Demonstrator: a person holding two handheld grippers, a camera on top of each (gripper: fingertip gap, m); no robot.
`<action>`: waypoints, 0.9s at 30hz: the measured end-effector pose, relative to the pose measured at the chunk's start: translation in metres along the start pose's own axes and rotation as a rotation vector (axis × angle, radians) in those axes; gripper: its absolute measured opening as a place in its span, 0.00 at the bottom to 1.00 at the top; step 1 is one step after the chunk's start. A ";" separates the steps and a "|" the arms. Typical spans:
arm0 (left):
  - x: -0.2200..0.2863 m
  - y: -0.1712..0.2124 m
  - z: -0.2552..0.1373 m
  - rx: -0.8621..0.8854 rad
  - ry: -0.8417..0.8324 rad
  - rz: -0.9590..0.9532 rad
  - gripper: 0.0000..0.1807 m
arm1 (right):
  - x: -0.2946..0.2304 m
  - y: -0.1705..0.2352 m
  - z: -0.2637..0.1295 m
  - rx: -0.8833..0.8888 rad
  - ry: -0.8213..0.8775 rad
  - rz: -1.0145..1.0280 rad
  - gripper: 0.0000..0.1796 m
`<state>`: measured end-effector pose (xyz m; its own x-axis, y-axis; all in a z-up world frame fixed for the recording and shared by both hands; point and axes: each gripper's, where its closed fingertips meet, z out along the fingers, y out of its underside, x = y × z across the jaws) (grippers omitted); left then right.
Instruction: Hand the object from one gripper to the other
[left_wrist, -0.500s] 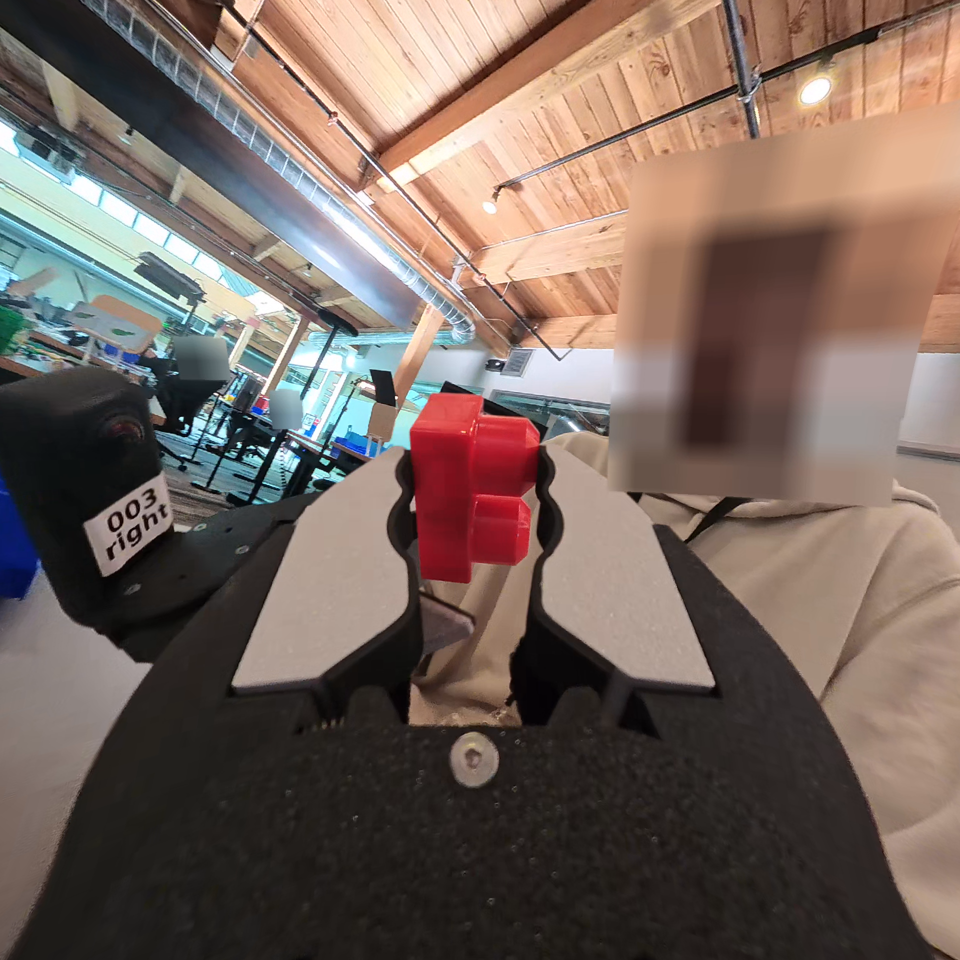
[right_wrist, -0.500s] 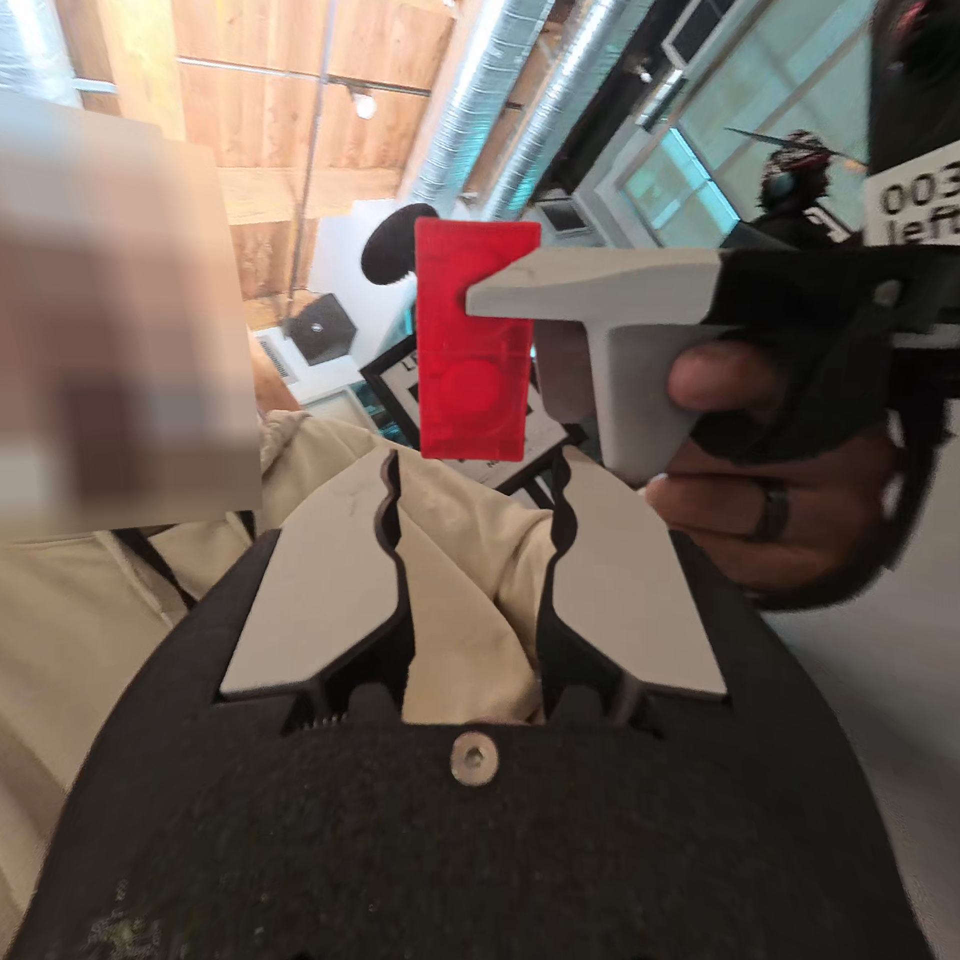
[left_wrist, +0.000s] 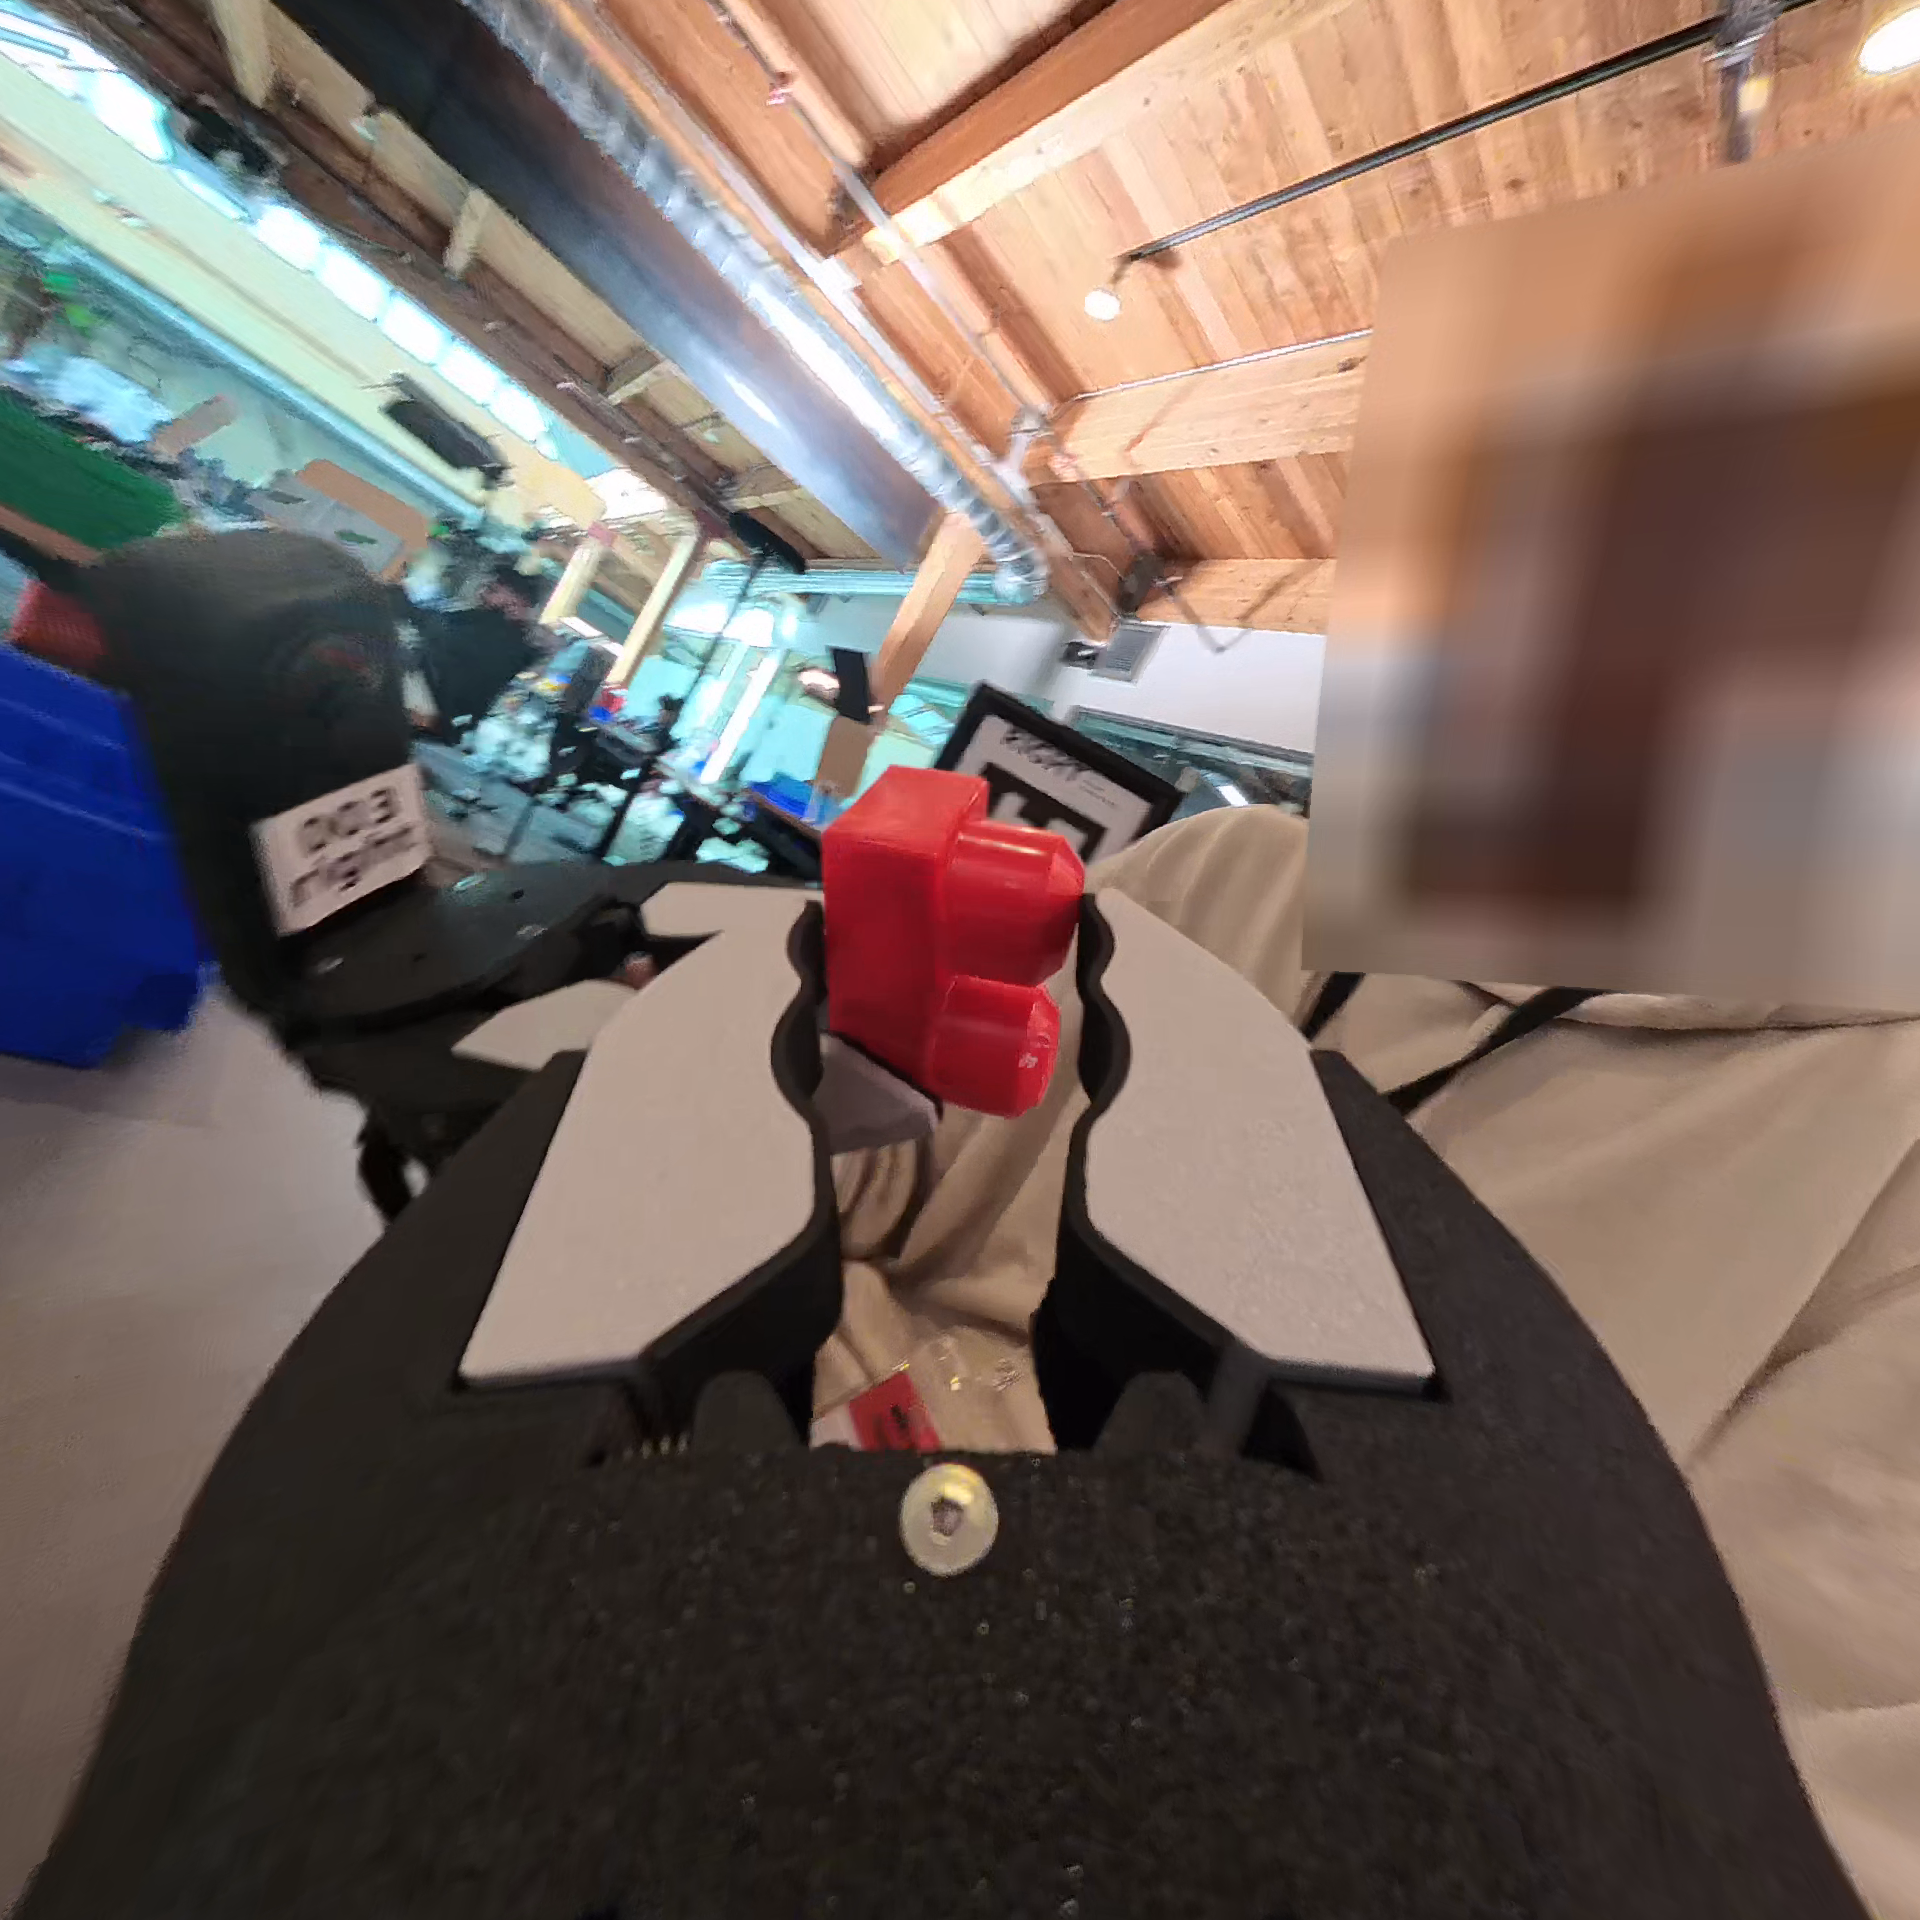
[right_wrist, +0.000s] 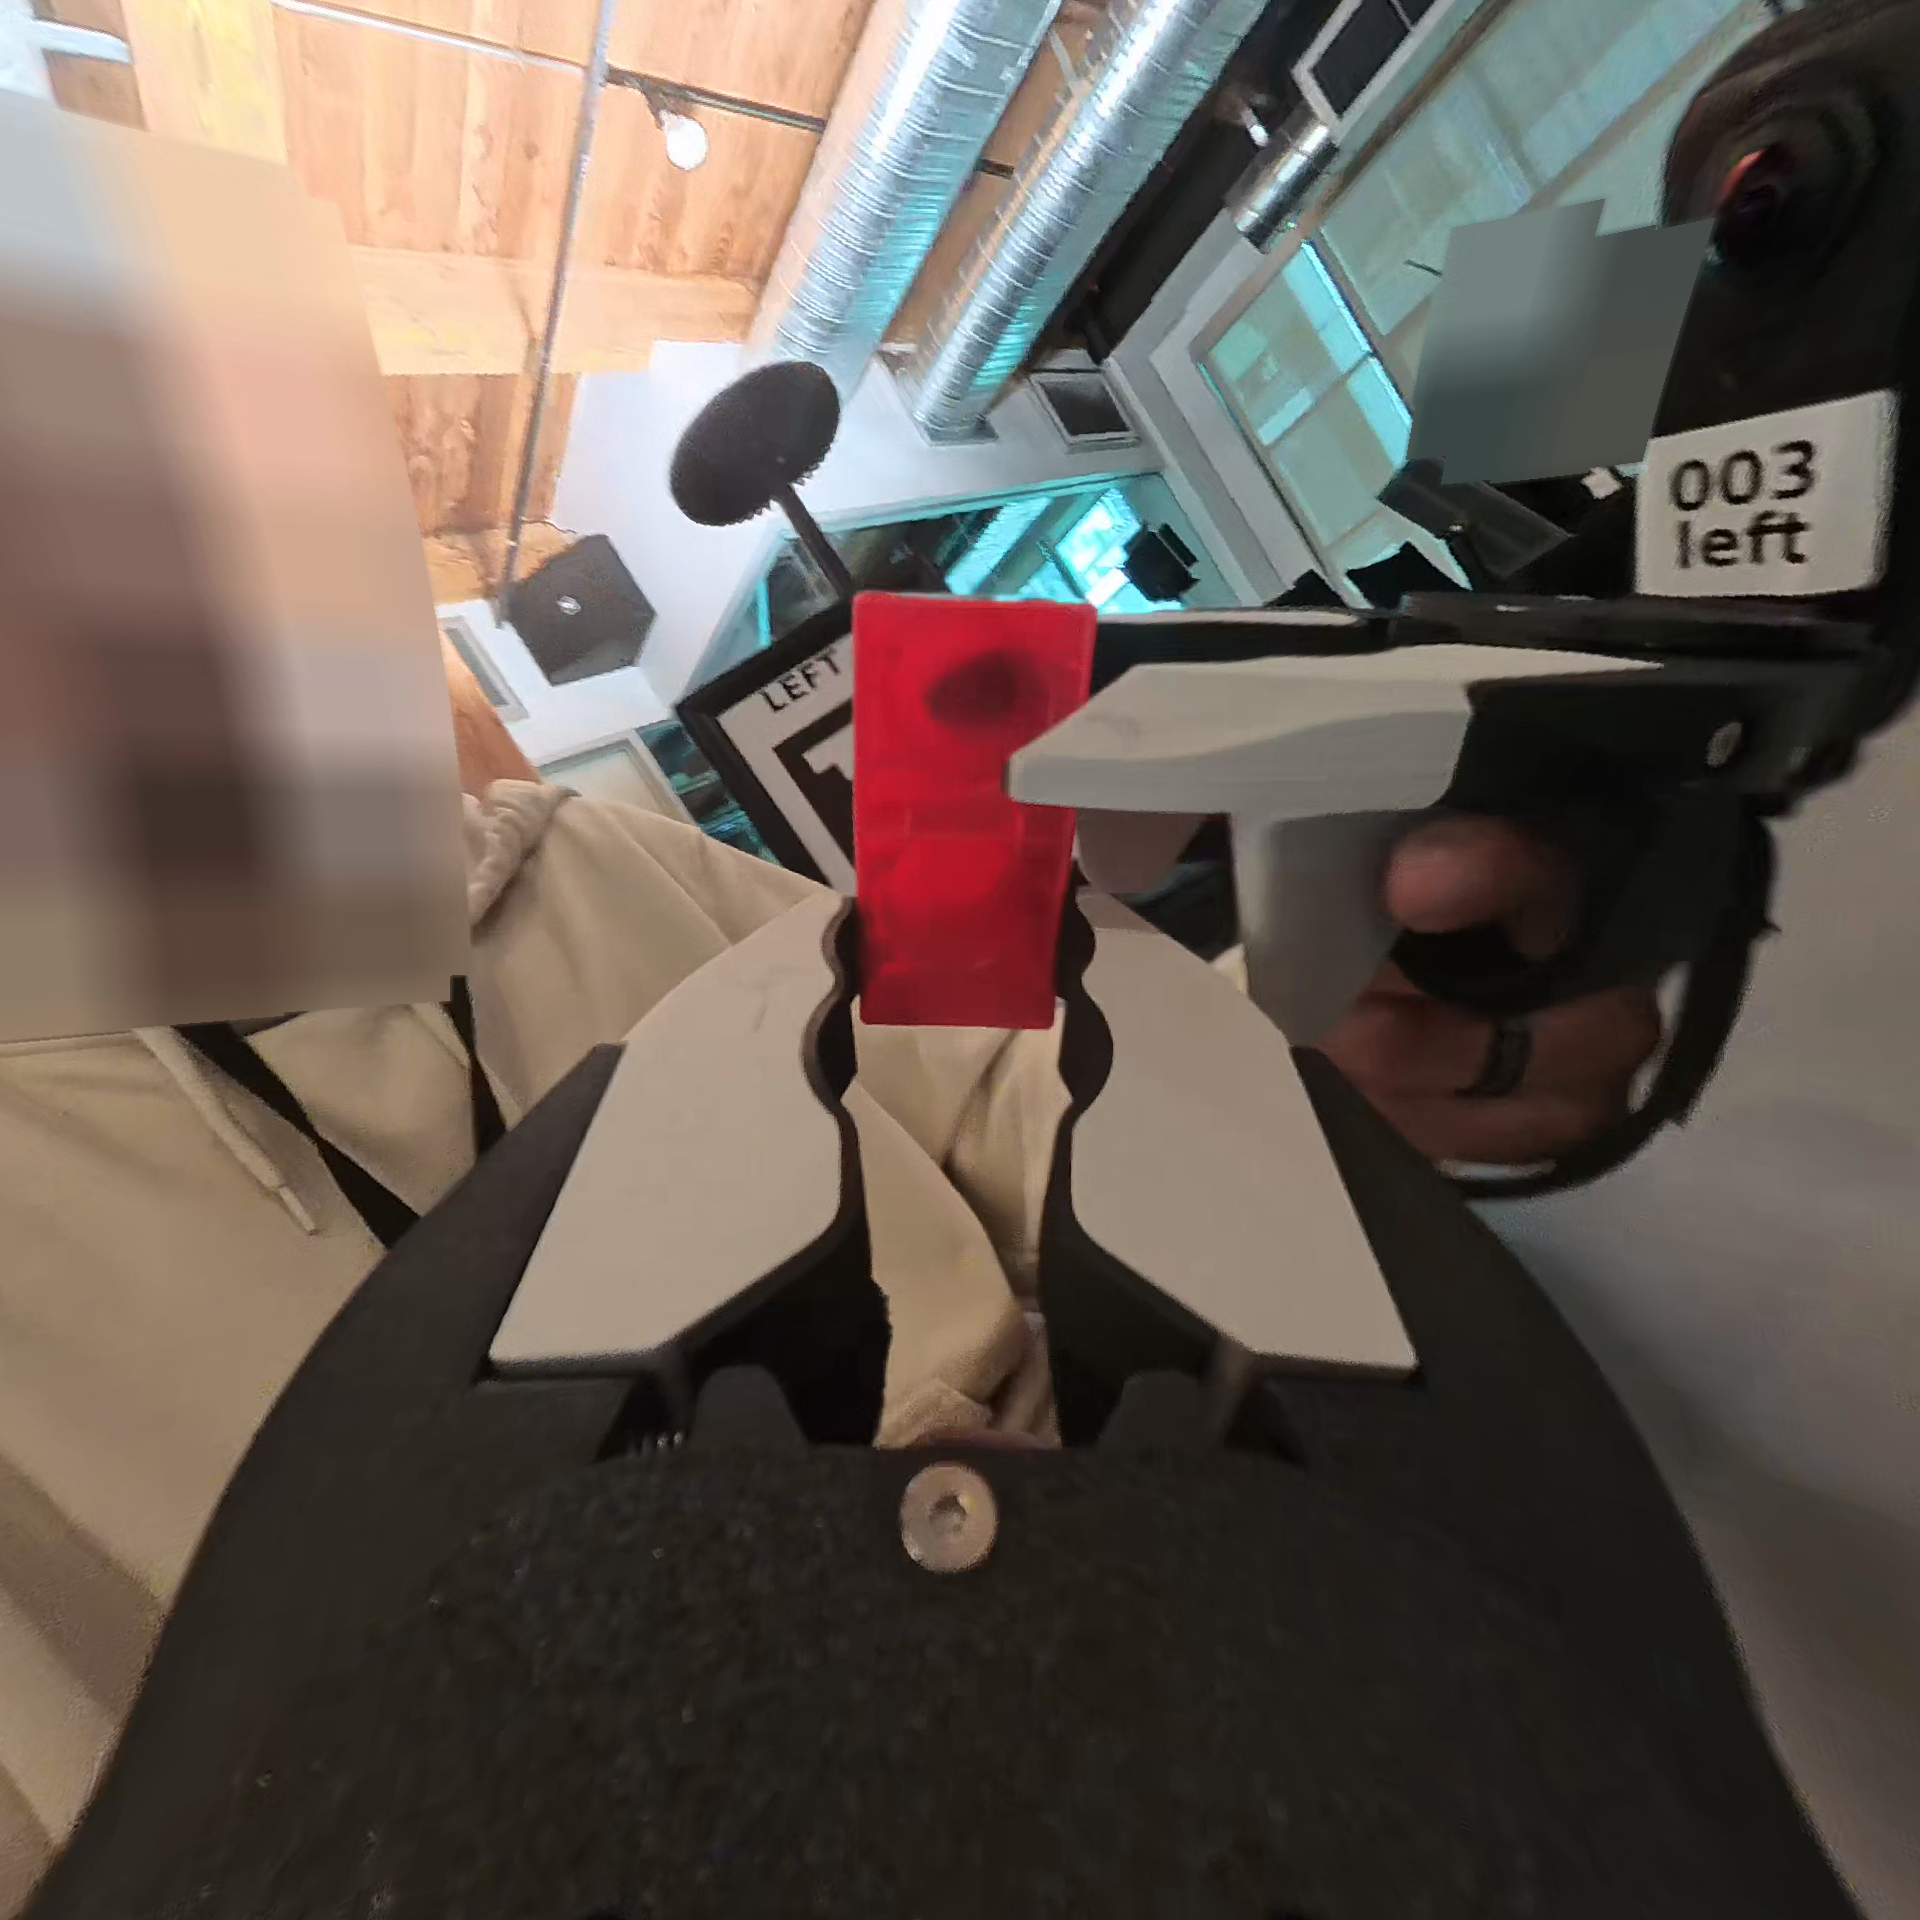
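While the red block is held up in the air before a person's beige hoodie, it is pinched at the tips of the left claw. Its lower end is set between the right claw's tips, which are closed against its sides.

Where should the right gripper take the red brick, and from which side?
Free lower end of the red brick, jaws on its flat parallel side faces, coming from below. The left gripper holds the upper half across the stud side, so only that end is clear.
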<state>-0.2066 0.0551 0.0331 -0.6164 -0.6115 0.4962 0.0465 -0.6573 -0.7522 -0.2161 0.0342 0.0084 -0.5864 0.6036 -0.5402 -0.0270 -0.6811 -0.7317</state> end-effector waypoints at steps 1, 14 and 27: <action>-0.008 -0.001 -0.005 -0.009 -0.073 0.010 0.27 | 0.003 -0.001 -0.006 -0.014 0.039 -0.014 0.20; -0.028 0.039 -0.004 -0.577 -0.575 0.393 0.29 | -0.008 0.058 -0.057 -0.612 0.344 0.117 0.20; 0.019 0.095 0.036 -0.662 -0.115 0.105 0.04 | -0.055 0.104 -0.032 -0.709 -0.106 0.316 0.20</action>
<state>-0.1858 -0.0346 -0.0134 -0.5452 -0.7244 0.4219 -0.4121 -0.2067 -0.8874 -0.1607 -0.0570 -0.0512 -0.5552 0.3581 -0.7507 0.6568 -0.3650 -0.6598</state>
